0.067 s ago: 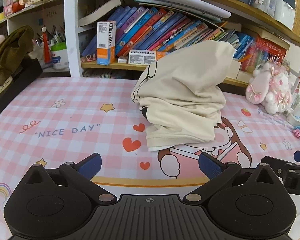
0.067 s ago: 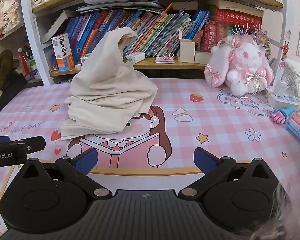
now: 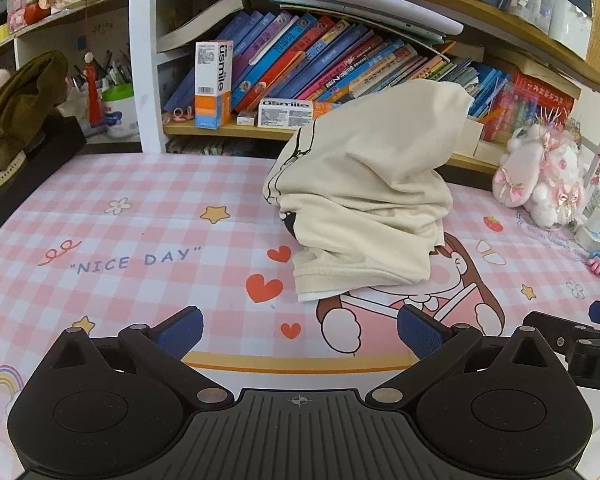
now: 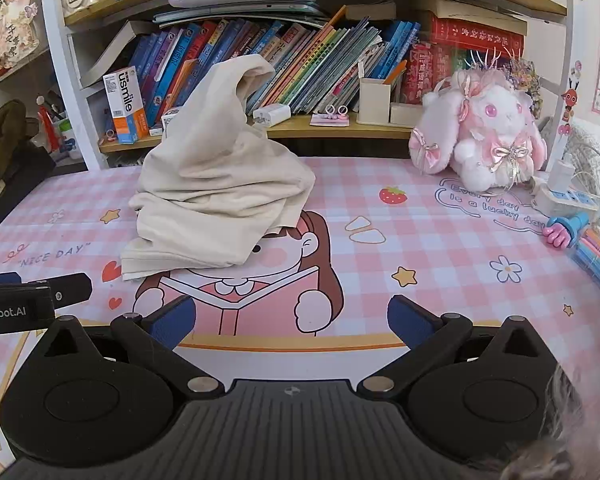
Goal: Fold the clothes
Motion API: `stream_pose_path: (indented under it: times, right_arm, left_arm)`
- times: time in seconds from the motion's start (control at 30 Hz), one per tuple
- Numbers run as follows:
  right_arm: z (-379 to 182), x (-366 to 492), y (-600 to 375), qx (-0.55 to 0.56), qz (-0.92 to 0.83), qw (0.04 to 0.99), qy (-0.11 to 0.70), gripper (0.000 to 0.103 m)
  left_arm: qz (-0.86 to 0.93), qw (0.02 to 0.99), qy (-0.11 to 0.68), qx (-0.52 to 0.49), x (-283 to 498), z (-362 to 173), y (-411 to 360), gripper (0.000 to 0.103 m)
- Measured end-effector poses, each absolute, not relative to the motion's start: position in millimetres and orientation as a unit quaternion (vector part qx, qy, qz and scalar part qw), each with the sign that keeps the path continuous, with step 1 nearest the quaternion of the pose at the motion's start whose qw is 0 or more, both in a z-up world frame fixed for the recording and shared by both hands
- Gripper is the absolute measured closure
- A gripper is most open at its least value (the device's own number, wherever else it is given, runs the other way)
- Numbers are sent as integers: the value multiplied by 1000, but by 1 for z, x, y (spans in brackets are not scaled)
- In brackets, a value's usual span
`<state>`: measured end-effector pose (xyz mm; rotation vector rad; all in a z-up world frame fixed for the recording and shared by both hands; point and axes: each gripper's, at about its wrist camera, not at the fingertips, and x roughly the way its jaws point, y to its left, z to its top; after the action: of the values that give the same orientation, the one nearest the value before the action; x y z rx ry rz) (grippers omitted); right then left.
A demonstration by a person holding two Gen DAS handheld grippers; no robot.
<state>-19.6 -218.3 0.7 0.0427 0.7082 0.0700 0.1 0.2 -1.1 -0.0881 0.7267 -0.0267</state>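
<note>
We see a counter [image 3: 100, 216] covered with a pink checked mat printed with hearts, stars, the words "NICE DAY" and a cartoon girl reading a book. At the far left an olive-green garment [image 3: 16, 100] lies bunched on a dark surface at the counter's edge. Behind the counter a shelf [image 3: 228, 130] holds an upright orange and white box [image 3: 214, 84] marked "usmile" and a long row of leaning books [image 3: 320, 60].

In the foreground of the left wrist view, our left hand-held gripper [image 3: 299, 330] has its blue-padded fingers [image 3: 180, 330] spread wide apart, grasping nothing, above the mat's near border. Beyond it, right of centre in that view, the cream garment [image 3: 364, 196] sits heaped on the mat, crumpled and rising to a drooping peak in front of the books. Its lower hem lies on the cartoon girl's head, beside a red heart. The garment is apart from both grippers.

In the right wrist view the same cream garment [image 4: 220, 192] sits left of centre. Our right hand-held gripper [image 4: 291, 322] is likewise released, fingers wide apart and empty, over the printed book. At that view's left edge part of the left hand-held gripper shows.

Further right, a pink and white plush rabbit [image 4: 480, 132] with bows sits against the shelf, and at the far right edge lie a white power strip [image 4: 564, 200] and some coloured pens [image 4: 592, 252]
</note>
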Motion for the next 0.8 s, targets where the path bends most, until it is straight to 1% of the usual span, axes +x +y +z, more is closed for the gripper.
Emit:
stream_pose_path:
  times: [0.8]
  right_arm:
    - [0, -19, -220, 29, 35, 934, 354, 0]
  left_arm:
    - [-17, 926, 375, -45, -1, -8, 1, 0]
